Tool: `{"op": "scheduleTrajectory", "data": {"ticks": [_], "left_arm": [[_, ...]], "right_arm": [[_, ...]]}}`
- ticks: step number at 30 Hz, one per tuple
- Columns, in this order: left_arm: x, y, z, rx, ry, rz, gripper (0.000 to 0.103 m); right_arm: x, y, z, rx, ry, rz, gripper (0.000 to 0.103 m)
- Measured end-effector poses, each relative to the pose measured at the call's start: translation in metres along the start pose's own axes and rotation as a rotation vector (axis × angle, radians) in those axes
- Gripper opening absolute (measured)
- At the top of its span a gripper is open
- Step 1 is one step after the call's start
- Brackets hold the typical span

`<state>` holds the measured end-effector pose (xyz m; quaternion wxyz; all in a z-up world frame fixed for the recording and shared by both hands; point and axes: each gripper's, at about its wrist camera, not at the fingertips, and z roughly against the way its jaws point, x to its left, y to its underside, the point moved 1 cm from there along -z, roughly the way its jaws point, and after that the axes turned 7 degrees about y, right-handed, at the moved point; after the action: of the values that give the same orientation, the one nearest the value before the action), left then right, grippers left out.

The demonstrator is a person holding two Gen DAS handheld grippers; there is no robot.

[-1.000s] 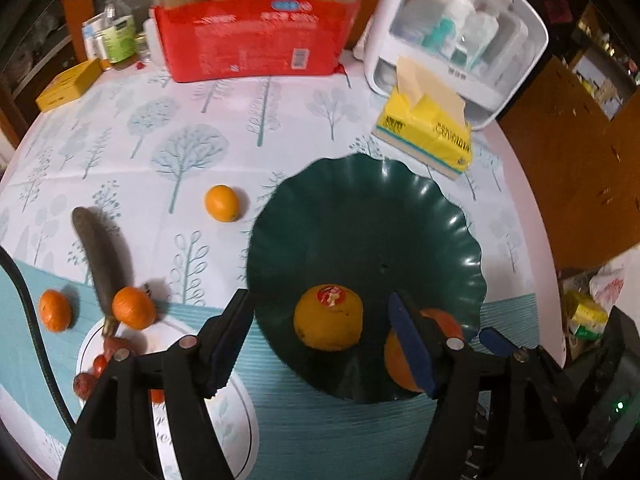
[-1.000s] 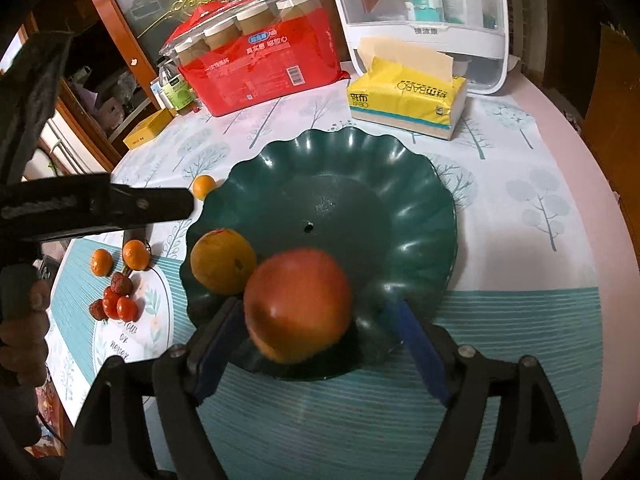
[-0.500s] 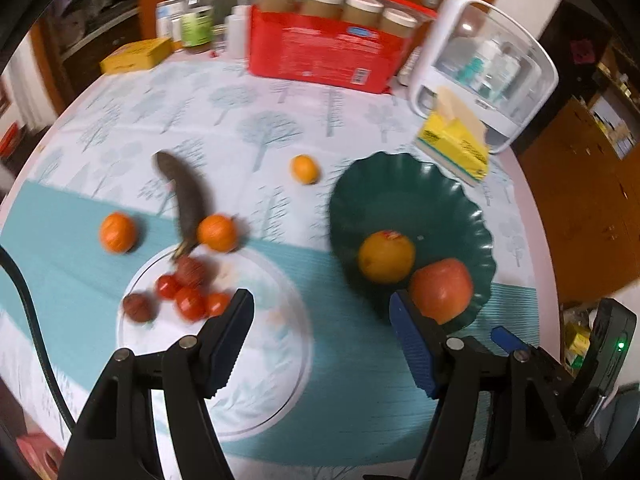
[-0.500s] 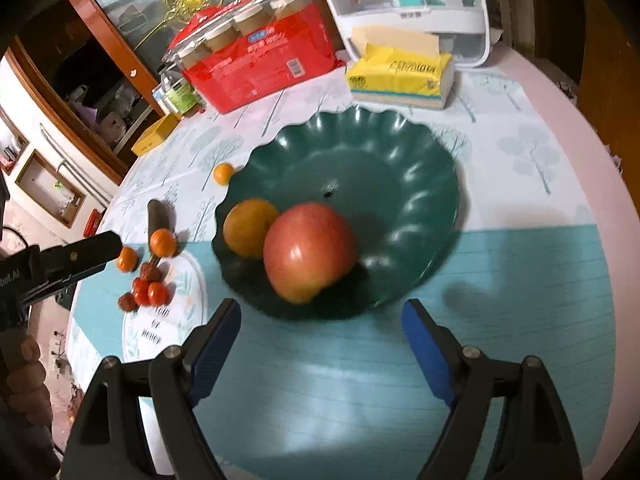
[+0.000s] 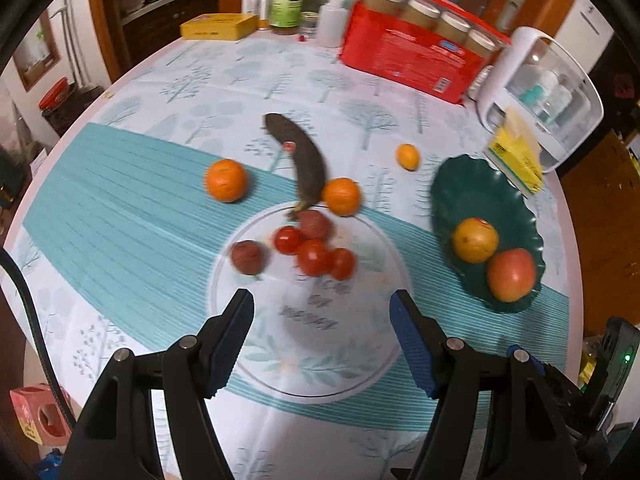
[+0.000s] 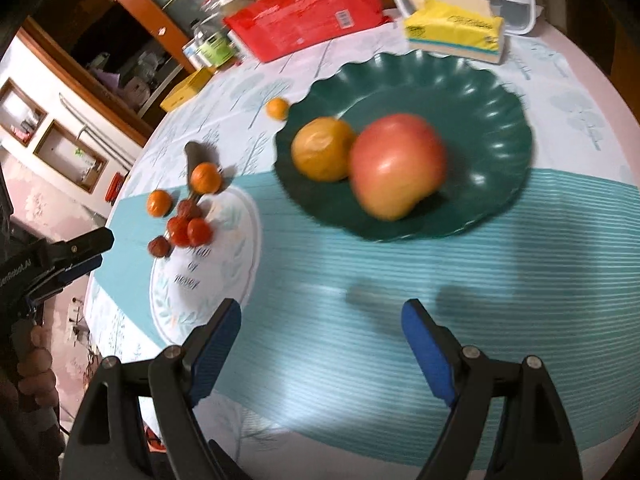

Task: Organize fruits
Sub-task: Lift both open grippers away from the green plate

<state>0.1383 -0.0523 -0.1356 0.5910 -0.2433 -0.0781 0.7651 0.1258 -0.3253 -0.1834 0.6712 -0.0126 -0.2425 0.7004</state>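
Looking down from the left wrist, the left claw [image 5: 322,312] stands spread with nothing between its blue pads, above a white printed circle on the bench [image 5: 120,216]. On that circle lie three glossy red cherry tomatoes [image 5: 314,254] in a tight cluster, with two duller, brownish-red round fruits [image 5: 248,257] beside them. A blackened banana [image 5: 300,160] lies just beyond, its stem reaching the cluster, between two tangerines [image 5: 225,180]; a smaller orange fruit [image 5: 407,156] sits alone farther back. To the right, a dark green scalloped plate [image 5: 472,188] carries a yellow-orange citrus [image 5: 475,239] with a red sticker and a pink-red apple [image 5: 511,275], side by side.

From the right wrist, the right claw [image 6: 322,322] is likewise spread and empty over the teal striped cloth. Ahead, the apple, blurred, touches the dimpled citrus on the near-left part of the plate. The tomatoes and tangerines lie to the left, where the left claw pokes in from the edge, held by a hand [image 6: 34,372].
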Motion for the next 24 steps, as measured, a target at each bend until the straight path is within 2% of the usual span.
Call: {"op": "scheduleTrajectory", "data": {"ticks": [4,9,24], "left_arm": [[0.026,-0.006,0.004,0.001,-0.002,0.013,0.069],[0.053,-0.017,0.008,0.017,0.004,-0.02,0.069],[0.119,-0.056,0.0,0.103,0.028,-0.242,0.069]], "right_arm": [[0.023,0.005,-0.003,0.004,-0.002,0.016,0.083],[0.048,0.009,-0.007,0.001,0.033,-0.02,0.083],[0.14,0.035,-0.03,-0.068,0.084,-0.14,0.083]]}}
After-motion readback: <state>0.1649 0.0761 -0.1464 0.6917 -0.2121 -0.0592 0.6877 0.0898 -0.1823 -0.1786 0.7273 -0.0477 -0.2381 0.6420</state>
